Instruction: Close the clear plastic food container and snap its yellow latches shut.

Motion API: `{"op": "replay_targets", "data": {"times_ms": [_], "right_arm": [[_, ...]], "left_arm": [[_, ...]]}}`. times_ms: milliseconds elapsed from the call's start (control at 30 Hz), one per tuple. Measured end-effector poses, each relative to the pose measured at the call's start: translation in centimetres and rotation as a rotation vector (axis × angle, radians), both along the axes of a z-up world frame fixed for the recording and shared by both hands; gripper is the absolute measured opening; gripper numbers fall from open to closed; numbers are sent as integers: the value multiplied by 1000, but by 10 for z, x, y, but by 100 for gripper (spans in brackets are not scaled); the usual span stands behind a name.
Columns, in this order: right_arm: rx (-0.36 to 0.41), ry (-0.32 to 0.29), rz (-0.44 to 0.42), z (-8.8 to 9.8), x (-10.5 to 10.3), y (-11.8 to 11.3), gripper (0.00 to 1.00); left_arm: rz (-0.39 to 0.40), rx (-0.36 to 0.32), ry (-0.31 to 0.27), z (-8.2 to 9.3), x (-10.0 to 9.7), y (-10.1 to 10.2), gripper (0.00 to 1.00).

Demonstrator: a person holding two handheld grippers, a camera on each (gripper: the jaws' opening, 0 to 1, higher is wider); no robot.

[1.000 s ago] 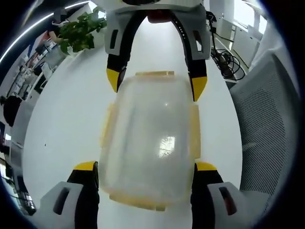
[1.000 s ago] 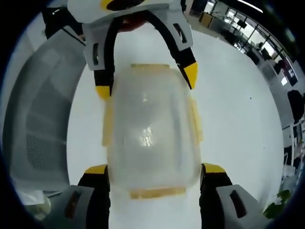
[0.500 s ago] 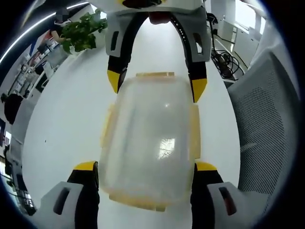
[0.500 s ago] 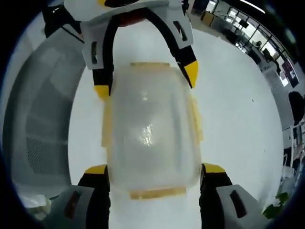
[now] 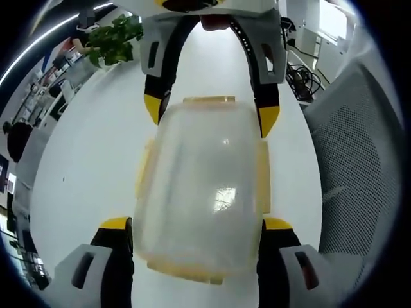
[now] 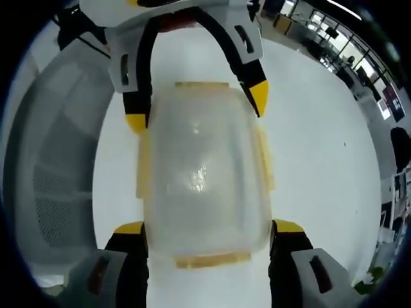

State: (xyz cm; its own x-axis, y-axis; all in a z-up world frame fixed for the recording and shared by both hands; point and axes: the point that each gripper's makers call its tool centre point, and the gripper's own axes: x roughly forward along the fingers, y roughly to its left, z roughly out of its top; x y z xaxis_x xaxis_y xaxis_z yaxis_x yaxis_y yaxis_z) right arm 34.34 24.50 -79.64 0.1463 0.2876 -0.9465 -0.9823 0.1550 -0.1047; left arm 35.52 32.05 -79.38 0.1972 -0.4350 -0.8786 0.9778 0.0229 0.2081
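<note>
Container [image 5: 199, 192] held above white table [image 5: 77, 173], clamped end to end: left gripper [image 5: 192, 224] clenched on one end, right gripper [image 6: 204, 228] on the other. Nothing shifted since a second ago. Latches [image 6: 203, 259] seemingly still unsnapped.

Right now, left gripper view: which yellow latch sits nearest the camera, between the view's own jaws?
The end latch at the bottom edge of the container. The opposite end latch lies up by the other gripper's jaws; the two side latches flank the long edges.
</note>
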Motion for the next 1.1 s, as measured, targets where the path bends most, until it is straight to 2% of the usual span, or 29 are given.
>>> {"op": "replay_targets", "data": {"times_ms": [600, 1100], "right_arm": [[-1, -3, 13, 0, -1, 35, 77], [-11, -14, 16, -3, 5, 48, 78]], "left_arm": [[19, 4, -2, -1, -2, 36, 79], [36, -9, -4, -1, 2, 48, 79]]}}
